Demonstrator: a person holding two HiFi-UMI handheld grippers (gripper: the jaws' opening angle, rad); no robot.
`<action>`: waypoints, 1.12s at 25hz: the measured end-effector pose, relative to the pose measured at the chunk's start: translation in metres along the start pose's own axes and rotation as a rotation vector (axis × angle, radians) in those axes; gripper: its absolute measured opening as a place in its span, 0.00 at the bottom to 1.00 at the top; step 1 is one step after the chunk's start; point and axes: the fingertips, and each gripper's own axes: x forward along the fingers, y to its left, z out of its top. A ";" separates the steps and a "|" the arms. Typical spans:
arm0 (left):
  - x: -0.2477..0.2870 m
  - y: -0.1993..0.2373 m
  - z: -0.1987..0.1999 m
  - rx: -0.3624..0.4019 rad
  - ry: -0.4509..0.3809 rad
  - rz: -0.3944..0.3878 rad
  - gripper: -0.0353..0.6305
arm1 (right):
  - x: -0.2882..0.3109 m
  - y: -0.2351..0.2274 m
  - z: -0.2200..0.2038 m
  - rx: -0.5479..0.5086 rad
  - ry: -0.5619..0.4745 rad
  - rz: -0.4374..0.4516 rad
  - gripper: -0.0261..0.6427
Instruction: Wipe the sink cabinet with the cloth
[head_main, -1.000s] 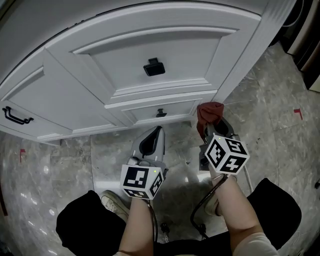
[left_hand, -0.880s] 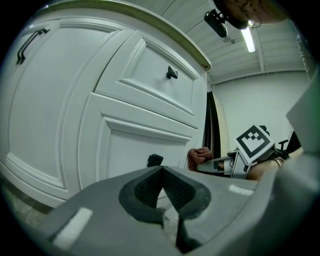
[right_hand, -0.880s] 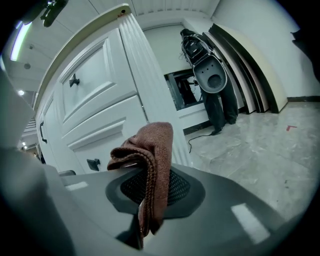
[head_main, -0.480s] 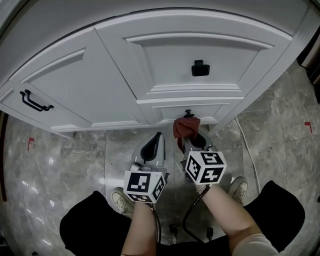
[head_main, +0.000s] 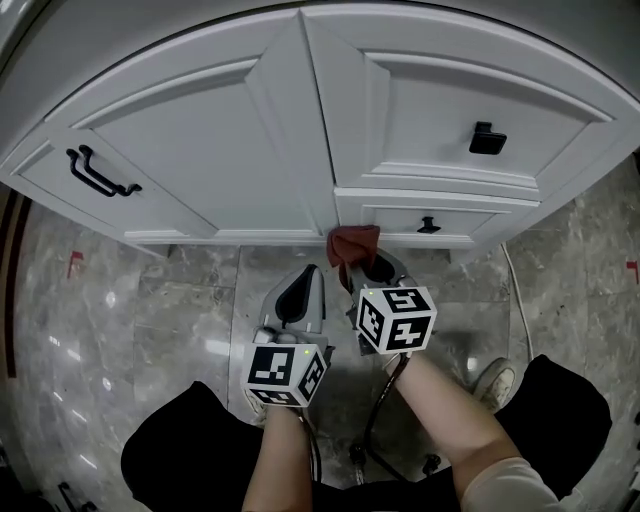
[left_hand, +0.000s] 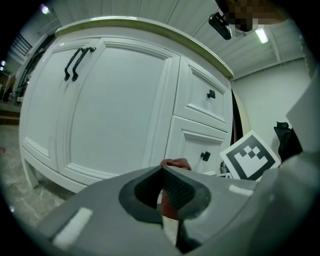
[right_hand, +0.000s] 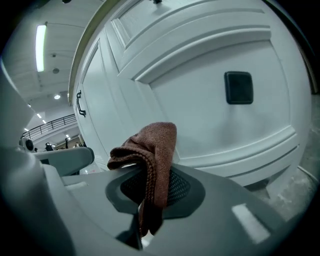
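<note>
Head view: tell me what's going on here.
A person faces a white sink cabinet with a tool in each hand. The right tool is shut on a reddish-brown cloth. It holds the cloth by the cabinet's bottom edge, about where the door meets the drawers. Whether the cloth touches the front can't be told. The left tool is shut and empty, held beside it over the floor.

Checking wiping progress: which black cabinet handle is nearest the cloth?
The small knob on the lower drawer, just right of the cloth; the square knob and bar pull sit farther off.
</note>
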 end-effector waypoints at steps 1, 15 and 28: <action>-0.001 0.004 -0.001 -0.016 -0.003 0.005 0.05 | 0.004 0.000 0.000 0.005 0.001 0.002 0.16; 0.020 -0.015 -0.009 -0.021 0.018 -0.041 0.05 | -0.010 -0.051 -0.003 0.056 0.002 -0.085 0.16; 0.054 -0.078 -0.014 0.011 0.046 -0.138 0.05 | -0.059 -0.120 0.017 0.088 -0.030 -0.178 0.16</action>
